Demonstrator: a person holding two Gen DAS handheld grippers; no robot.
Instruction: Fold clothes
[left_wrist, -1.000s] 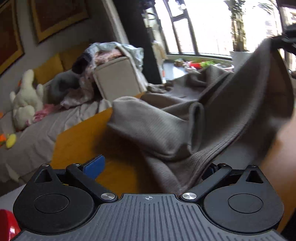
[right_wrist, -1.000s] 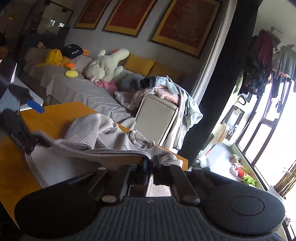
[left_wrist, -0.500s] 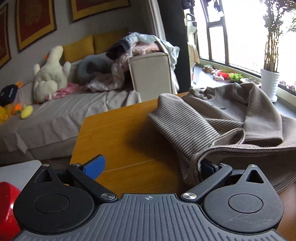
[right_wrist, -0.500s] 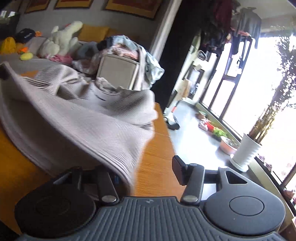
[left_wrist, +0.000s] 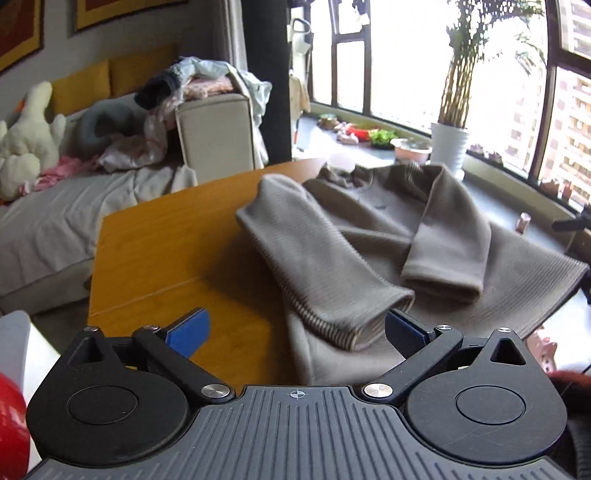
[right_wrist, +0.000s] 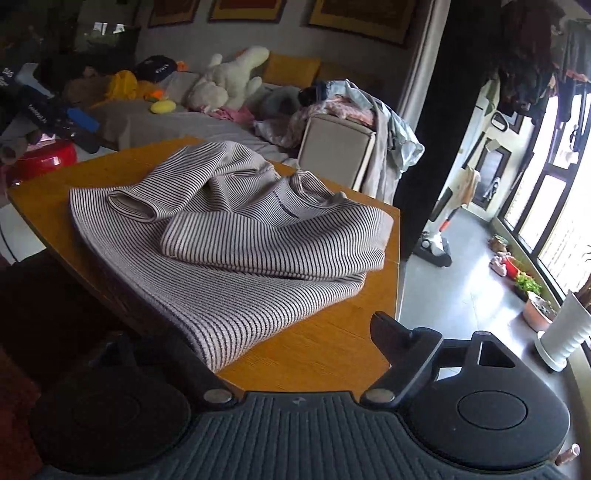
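Observation:
A grey-and-dark striped sweater (left_wrist: 369, 206) lies spread on the wooden table (left_wrist: 159, 251), both sleeves crossed over its body. In the left wrist view my left gripper (left_wrist: 295, 330) is open just above the table. One sleeve cuff (left_wrist: 354, 325) rests loose between its blue pads, close to the right one. In the right wrist view the same sweater (right_wrist: 240, 236) lies flat. My right gripper (right_wrist: 280, 343) stands open at the near table edge, with the hem corner (right_wrist: 214, 350) beside its left finger, unclamped.
A sofa (right_wrist: 192, 122) with plush toys and a heap of clothes (left_wrist: 192, 81) on its arm stands behind the table. A red round object (right_wrist: 48, 158) sits off the table's far left corner. A white plant pot (left_wrist: 448, 144) stands by the windows.
The sweater was held up and stretched between the grippers; now it lies flat with its sleeves folded in. The right gripper has opened and let go of the hem. Both grippers have drawn back.

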